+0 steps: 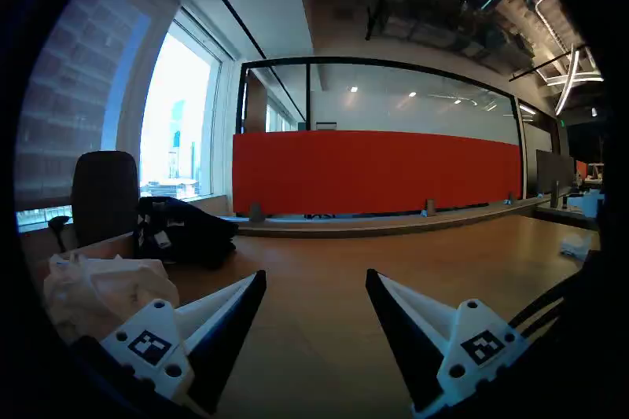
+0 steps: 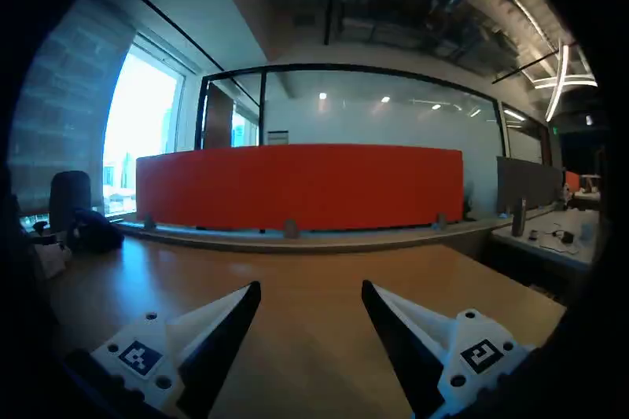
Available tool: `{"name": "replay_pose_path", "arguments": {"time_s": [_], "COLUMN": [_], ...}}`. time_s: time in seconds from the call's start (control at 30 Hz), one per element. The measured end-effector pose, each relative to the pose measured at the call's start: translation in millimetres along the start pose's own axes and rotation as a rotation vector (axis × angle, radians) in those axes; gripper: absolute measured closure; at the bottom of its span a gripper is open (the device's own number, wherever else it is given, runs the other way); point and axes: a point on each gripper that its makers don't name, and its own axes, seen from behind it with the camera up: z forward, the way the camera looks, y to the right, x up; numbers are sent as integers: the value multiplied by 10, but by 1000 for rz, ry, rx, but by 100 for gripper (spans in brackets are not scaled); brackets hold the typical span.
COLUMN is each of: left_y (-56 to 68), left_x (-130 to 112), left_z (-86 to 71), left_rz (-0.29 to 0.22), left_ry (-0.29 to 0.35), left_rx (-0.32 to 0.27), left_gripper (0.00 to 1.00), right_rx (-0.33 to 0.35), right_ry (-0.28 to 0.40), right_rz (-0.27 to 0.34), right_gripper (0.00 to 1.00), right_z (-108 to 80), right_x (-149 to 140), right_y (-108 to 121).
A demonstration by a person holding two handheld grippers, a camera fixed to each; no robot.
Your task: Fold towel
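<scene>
In the left gripper view, my left gripper [image 1: 314, 273] is open over a bare wooden table [image 1: 330, 325], with nothing between its white fingers. A crumpled white bundle [image 1: 98, 293], cloth or bag, I cannot tell which, lies just left of the left finger. In the right gripper view, my right gripper [image 2: 310, 284] is also open and holds nothing above the same wooden table [image 2: 314, 340]. The white bundle [image 2: 49, 258] lies far off at the left edge there.
A black bag [image 1: 185, 230] and a dark chair [image 1: 104, 195] stand at the table's left, by the window. A red partition [image 1: 377, 171] closes the far edge. A small white item [image 1: 576, 244] lies at the right. A side desk [image 2: 550, 234] holds small objects.
</scene>
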Motion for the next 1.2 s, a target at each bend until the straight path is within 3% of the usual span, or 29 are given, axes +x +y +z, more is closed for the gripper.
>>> {"name": "replay_pose_path", "arguments": {"time_s": [0.37, 1.2], "left_y": [7, 6], "left_x": [-2, -2], "left_z": [-4, 0], "left_rz": [0, 0], "left_ry": [0, 0], "left_rx": [0, 0], "left_gripper": [6, 6], "right_rx": [-22, -23], "right_ry": [-11, 23], "right_rz": [19, -13], "right_gripper": [1, 1], "right_z": [15, -60], "right_x": [-264, -192], "right_y": [152, 83]}}
